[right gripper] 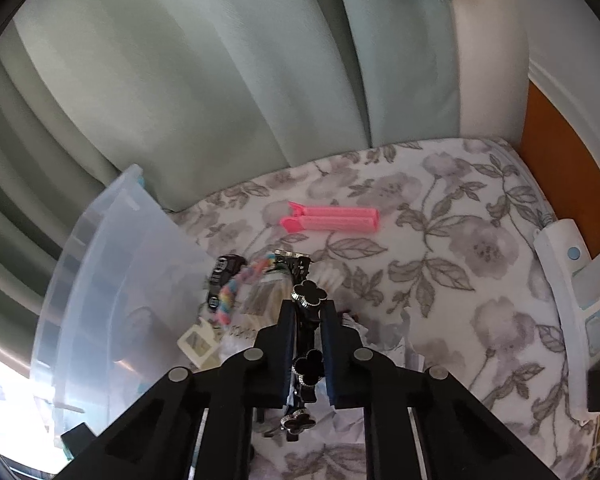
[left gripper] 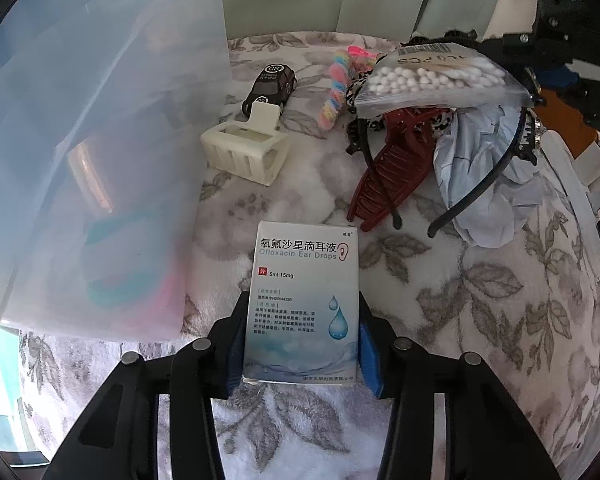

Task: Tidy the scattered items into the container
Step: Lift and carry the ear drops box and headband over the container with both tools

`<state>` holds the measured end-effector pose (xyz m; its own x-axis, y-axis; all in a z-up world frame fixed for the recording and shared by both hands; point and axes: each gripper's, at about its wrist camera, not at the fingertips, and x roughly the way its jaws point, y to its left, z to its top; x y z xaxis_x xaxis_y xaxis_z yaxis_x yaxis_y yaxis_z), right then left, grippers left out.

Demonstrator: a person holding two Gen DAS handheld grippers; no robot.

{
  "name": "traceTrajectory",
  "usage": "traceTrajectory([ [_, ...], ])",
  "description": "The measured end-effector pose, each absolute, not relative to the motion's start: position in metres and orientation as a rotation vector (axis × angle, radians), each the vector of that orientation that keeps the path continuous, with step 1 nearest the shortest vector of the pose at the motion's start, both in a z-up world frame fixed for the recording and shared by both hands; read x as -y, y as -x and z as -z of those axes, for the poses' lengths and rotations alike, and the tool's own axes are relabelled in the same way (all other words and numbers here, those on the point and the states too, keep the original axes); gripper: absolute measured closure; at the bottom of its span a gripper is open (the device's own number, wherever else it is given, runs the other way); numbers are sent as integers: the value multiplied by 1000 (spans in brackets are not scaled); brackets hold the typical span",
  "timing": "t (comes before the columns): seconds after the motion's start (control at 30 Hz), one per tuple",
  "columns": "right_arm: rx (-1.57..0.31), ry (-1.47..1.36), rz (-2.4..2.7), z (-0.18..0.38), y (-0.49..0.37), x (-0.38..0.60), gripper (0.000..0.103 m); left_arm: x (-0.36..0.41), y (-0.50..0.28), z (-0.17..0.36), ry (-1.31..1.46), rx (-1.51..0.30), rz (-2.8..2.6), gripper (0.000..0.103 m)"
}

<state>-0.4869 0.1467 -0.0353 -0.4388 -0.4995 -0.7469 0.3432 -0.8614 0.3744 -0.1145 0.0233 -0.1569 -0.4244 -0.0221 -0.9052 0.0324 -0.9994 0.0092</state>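
Holding two things at once, I have the ear-drops box (left gripper: pixel 302 304) low in the centre of the left wrist view, lying flat on the blanket with the left gripper (left gripper: pixel 300 340) straddling it, its blue pads (left gripper: pixel 367 354) pressed to the carton's long sides. In the right wrist view the right gripper (right gripper: pixel 308 344) is closed tight on the black clover headband (right gripper: pixel 309 295), whose band runs up between the jaws at lower centre. The container (left gripper: pixel 100 160), a frosted clear tub, fills the left side of the left view and shows again at the left of the right view.

To do this step well, I judge I should lift the box straight up before swinging left, so its lower edge clears the tub's wall. The headband is thin and springy. Its far leg threads through the pile at the upper right of the left view, where the dark red claw clip (left gripper: pixel 392 176) and the bag of cotton swabs (left gripper: pixel 436 76) sit on it, so a slow draw should keep from dragging them along.

Further out lie the white claw clip (left gripper: pixel 246 152), the toy car (left gripper: pixel 270 86) and the pastel scrunchie (left gripper: pixel 336 96) near the tub, and a pink clip (right gripper: pixel 332 220) alone toward the upper middle of the right view. Everything rests on a plush floral blanket (left gripper: pixel 460 300); pale green curtains (right gripper: pixel 200 80) hang behind it.
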Motion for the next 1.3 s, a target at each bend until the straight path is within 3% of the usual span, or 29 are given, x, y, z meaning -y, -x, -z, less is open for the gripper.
traceTrajectory([
  [0.97, 363, -996, 2335, -65, 411, -213, 91, -42, 74, 95, -1518, -1, 2759, 55],
  [1.3, 428, -925, 2332, -88, 386, -244, 91, -46, 53, 49, -1405, 19, 2840, 55],
])
